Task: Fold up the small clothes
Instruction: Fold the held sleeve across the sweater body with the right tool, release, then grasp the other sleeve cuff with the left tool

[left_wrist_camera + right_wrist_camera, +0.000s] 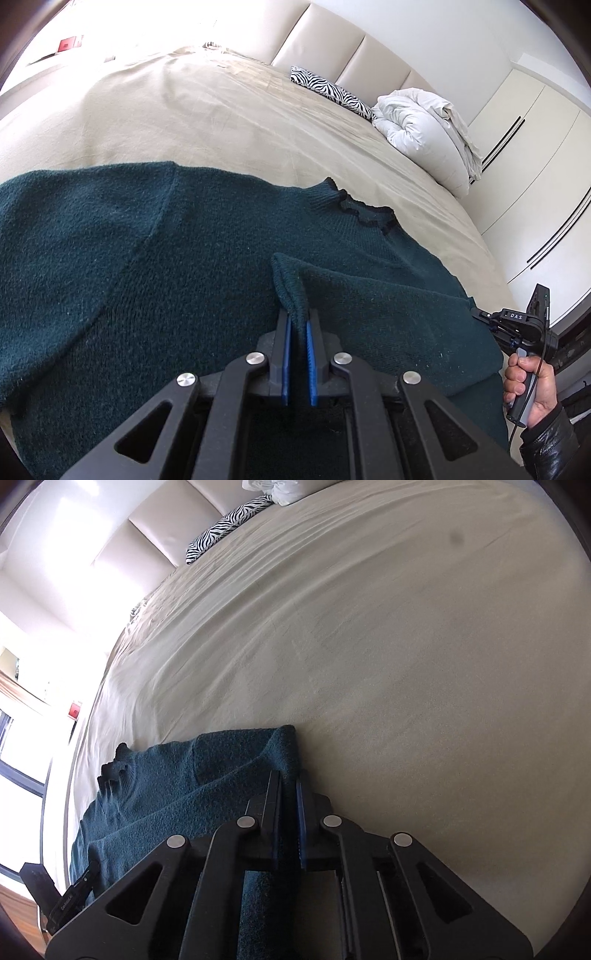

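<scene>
A dark teal knitted sweater (110, 266) lies spread on the beige bed, its ruffled collar (354, 206) towards the headboard. My left gripper (298, 317) is shut on a folded edge of the sweater and holds it lifted over the body. In the right wrist view the sweater (177, 790) lies at lower left. My right gripper (290, 775) is shut on its folded edge near a corner (284, 738). The right gripper also shows in the left wrist view (517, 325), held in a hand at the sweater's right side.
The beige bedspread (221, 118) stretches beyond the sweater. A zebra-print cushion (332, 92) and a bundled white duvet (424, 129) lie by the padded headboard (332, 40). White wardrobe doors (535, 155) stand at the right. A window (22, 738) is at the left.
</scene>
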